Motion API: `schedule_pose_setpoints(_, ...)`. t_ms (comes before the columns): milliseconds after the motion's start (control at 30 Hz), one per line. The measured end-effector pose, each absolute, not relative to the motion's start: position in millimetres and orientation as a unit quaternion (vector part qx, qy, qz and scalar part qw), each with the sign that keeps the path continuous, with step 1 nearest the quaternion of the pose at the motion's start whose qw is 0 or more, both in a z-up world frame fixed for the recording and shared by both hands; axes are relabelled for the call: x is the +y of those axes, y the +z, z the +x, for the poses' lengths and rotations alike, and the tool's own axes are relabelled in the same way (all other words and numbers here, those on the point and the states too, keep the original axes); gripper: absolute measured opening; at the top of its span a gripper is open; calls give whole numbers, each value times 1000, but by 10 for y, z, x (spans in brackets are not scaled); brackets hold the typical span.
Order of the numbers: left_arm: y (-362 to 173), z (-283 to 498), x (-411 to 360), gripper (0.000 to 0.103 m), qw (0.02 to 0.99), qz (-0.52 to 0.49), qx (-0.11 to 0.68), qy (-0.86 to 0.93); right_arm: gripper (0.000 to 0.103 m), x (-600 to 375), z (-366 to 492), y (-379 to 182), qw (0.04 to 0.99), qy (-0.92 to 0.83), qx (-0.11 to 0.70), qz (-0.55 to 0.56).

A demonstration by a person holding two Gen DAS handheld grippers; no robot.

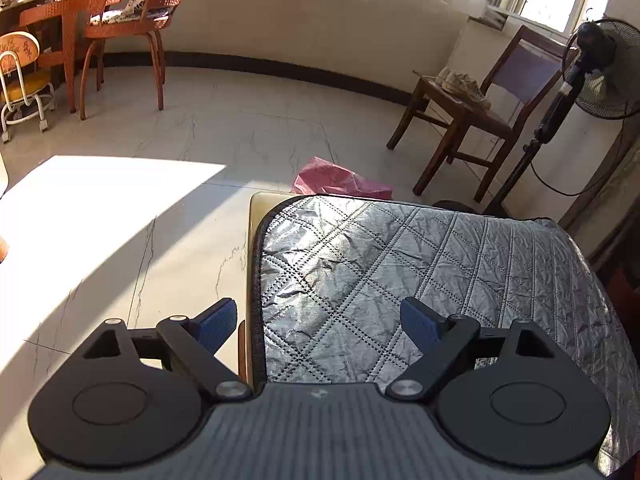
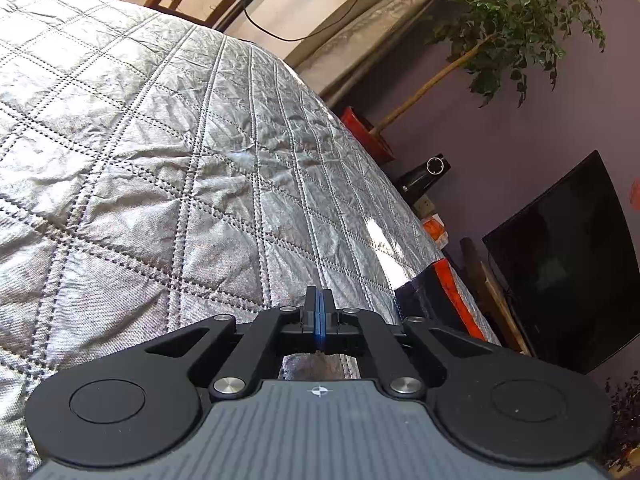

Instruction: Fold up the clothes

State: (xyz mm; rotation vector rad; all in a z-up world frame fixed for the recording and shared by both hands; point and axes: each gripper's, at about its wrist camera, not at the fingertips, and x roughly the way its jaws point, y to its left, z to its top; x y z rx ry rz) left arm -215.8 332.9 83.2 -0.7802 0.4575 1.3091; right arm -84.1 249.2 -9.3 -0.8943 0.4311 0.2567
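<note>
silver quilted cover [image 2: 160, 152] beneath shut right hand-held gripper [image 2: 319, 308]

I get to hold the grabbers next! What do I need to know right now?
Left gripper: jaws wide open, nothing between them, hanging over the left edge of the silver quilted cover.
Right gripper: jaws pressed shut, nothing seen between them, low over the same cover near its right edge.
Clothes: none show in either view; the cover looks bare. A pink bag lies on the floor beyond the table; what is in it cannot be told.
Done: no folded item is visible.
Left: find a garment, lay it flat on the cover, then fold.
</note>
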Motion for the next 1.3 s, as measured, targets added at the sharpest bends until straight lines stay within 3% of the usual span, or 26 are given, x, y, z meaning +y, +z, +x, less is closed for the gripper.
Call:
schedule_pose_setpoints(200,820,-2151,3332,86,698,-356,206,586,3,2603,-664,-133,866,109,213,-439)
schedule_pose_setpoints(333,812,-2142,3331,86,698,-358,207,585,4,2670,-291,86,888,101,261,-366)
schedule_pose_setpoints(400,807,-2122,3323,86,699,-358,209,583,4,2815,-132,273,907,99,246,-328)
schedule_pose_setpoints(500,791,-2066,3307,86,702,-355,220,577,19,3030,86,388,913,112,256,-296)
schedule_pose_setpoints(667,787,-2023,3290,86,704,-354,222,574,23,2863,93,329,915,119,268,-276)
schedule_pose_setpoints(733,774,-2011,3290,87,705,-357,226,570,38,2509,122,426,929,133,274,-210)
schedule_pose_setpoints(833,731,-1925,3258,87,713,-358,244,551,50,2000,164,608,923,199,302,-132)
schedule_pose_setpoints(867,716,-1874,3235,88,720,-355,254,539,58,1886,143,674,912,229,316,-130)
schedule_pose_setpoints(900,708,-1821,3206,88,728,-351,264,526,77,1766,100,748,904,247,324,-129)
schedule_pose_setpoints(967,730,-1725,3112,88,753,-336,275,494,83,1482,-58,938,913,228,312,-129)
schedule_pose_setpoints(1033,779,-1609,2949,93,790,-309,292,442,100,1187,-206,1093,922,182,312,-139)
schedule_pose_setpoints(1167,942,-1434,2371,92,845,-222,339,348,102,518,-385,1190,900,119,395,-140)
schedule_pose_setpoints(1300,1118,-1387,1722,96,865,-150,400,262,103,-104,-773,1333,912,64,384,-132)
